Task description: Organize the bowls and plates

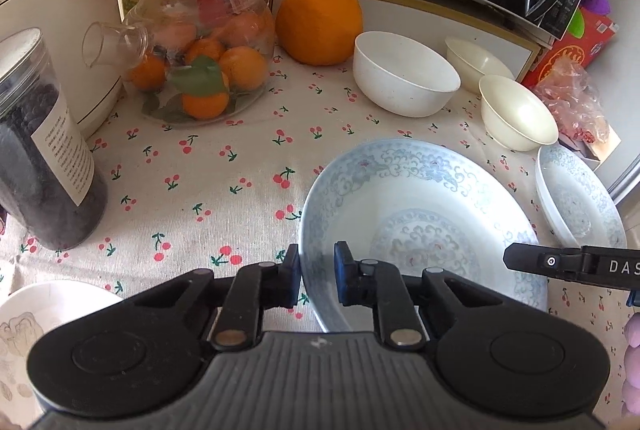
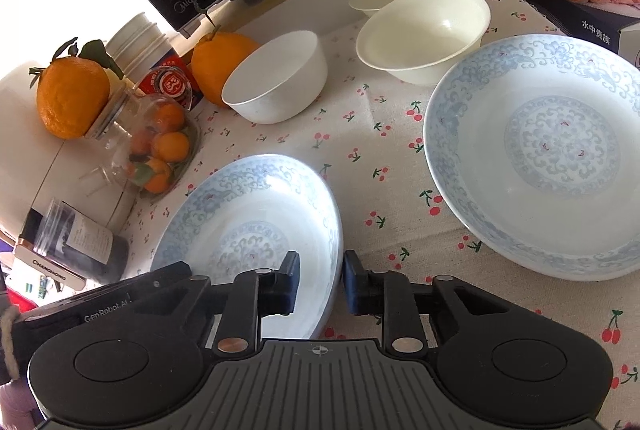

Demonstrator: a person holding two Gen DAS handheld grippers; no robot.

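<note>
Your left gripper [image 1: 317, 276] and right gripper [image 2: 321, 282] look alike: black linkage arms with silver pivot pins, blue-edged pads, round black side housings and a ribbed grey base. White "GenRobot.AI" lettering marks the left gripper's side.

We see the left gripper [image 1: 317, 272] with its jaws closed on the near left rim of a blue-patterned plate [image 1: 420, 230], one finger outside the rim and one inside. The plate lies on a cherry-print tablecloth [image 1: 200, 169]. At the right edge the tip of the right gripper [image 1: 568, 264] reaches over the plate's far side; we cannot quite tell whether it touches. Beyond stand a white bowl [image 1: 404, 73] and two cream bowls [image 1: 516, 111], with a second patterned plate [image 1: 580, 197] just beside them.
</note>
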